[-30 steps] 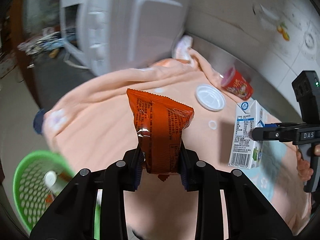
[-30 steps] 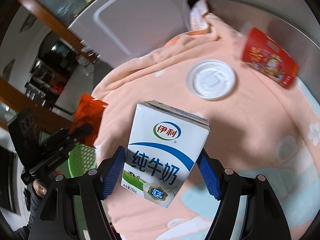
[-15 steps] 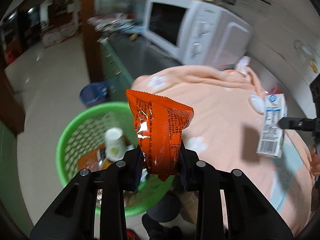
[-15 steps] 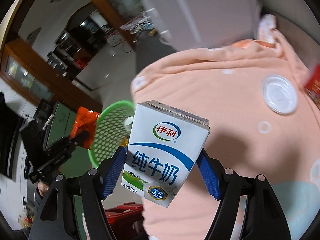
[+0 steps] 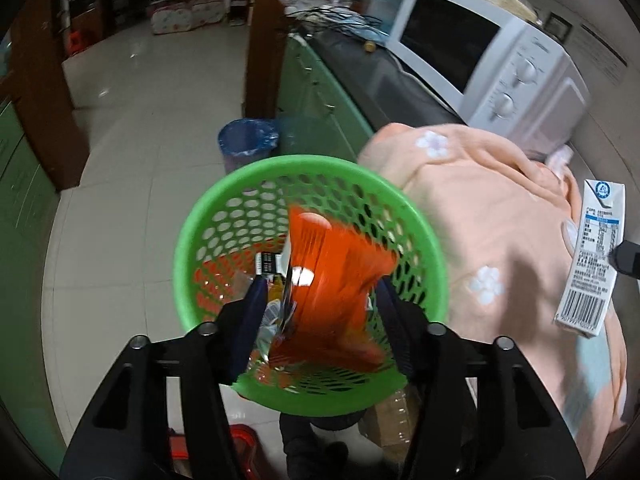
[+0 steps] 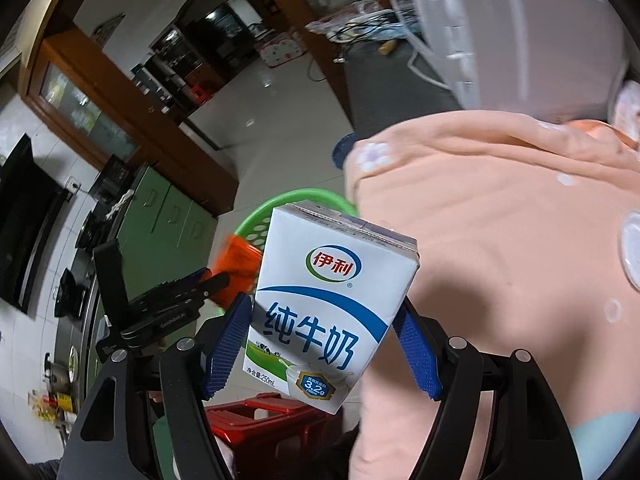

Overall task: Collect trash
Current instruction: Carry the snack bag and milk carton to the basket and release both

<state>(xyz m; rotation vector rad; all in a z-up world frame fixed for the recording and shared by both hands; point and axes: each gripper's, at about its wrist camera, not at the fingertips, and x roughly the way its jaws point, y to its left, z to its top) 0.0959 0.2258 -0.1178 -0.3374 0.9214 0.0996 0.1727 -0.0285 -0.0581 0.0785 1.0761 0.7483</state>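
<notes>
Dropping the orange wrapper (image 5: 332,280) into the green basket (image 5: 224,208)
Your left gripper (image 5: 320,312), tilted down, has just been opening, the wrapper loose between its jaws; your right gripper (image 6: 320,344) clamps the milk carton (image 6: 328,308).

Kitchen surroundings: counter, floor and cabinetry

White microwave (image 5: 492,60) with two dials on a dark countertop (image 5: 384,80), a tangle of cables (image 5: 336,20) behind it; peach cloth with white flower print (image 5: 492,216) draped beside the microwave; green cabinet fronts (image 5: 316,92) below; blue bin (image 5: 246,142) on pale tiled floor (image 5: 160,92); red plastic stool (image 6: 264,412); dark wood door frame (image 6: 120,92).
</notes>
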